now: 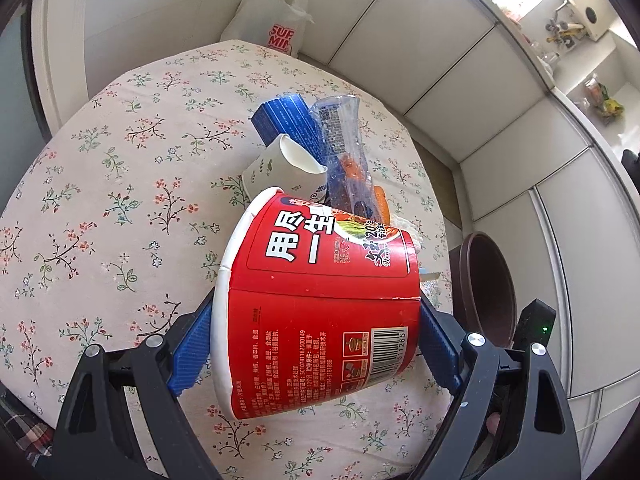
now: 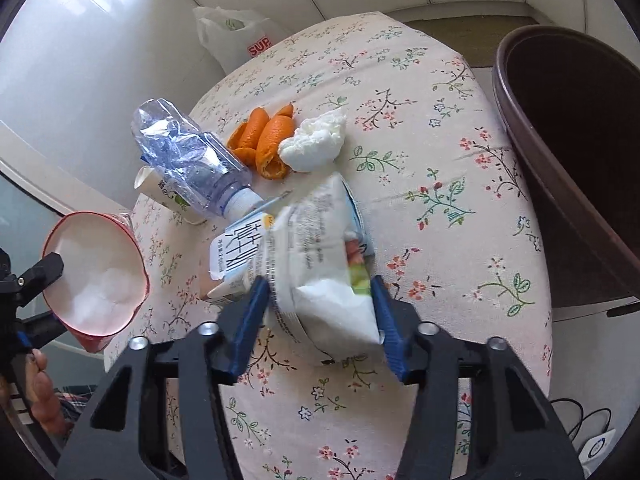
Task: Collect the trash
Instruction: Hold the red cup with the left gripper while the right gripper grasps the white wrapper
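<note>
We held the left tool (image 1: 316,344) spread wide around a red paper instant-noodle cup (image 1: 316,304), its blue pads pressed against the cup's rim and base; the cup lay sideways in the grip, above the floral-cloth surface (image 1: 120,200). In the right wrist view that same cup showed only its white inside, cut off at the left edge beside a hand (image 2: 44,396).

Our right tool (image 2: 320,320) had a crumpled white plastic snack wrapper (image 2: 324,256) between its blue fingers (image 2: 252,320); the blur kept us from telling whether the pads actually pressed it. Under the wrapper a white milk carton (image 2: 236,256) was half hidden.

Beyond lay a crushed clear plastic bottle (image 2: 188,160), orange peels (image 2: 264,140), a wad of white tissue (image 2: 316,140) and a small floral paper cup (image 1: 280,168), the last leaning on a blue cardboard box (image 1: 288,120). A brown plastic bin (image 2: 568,152) stood just beside the surface, its rim cropped by the frame. A white shopping bag (image 1: 272,8) sat behind.
</note>
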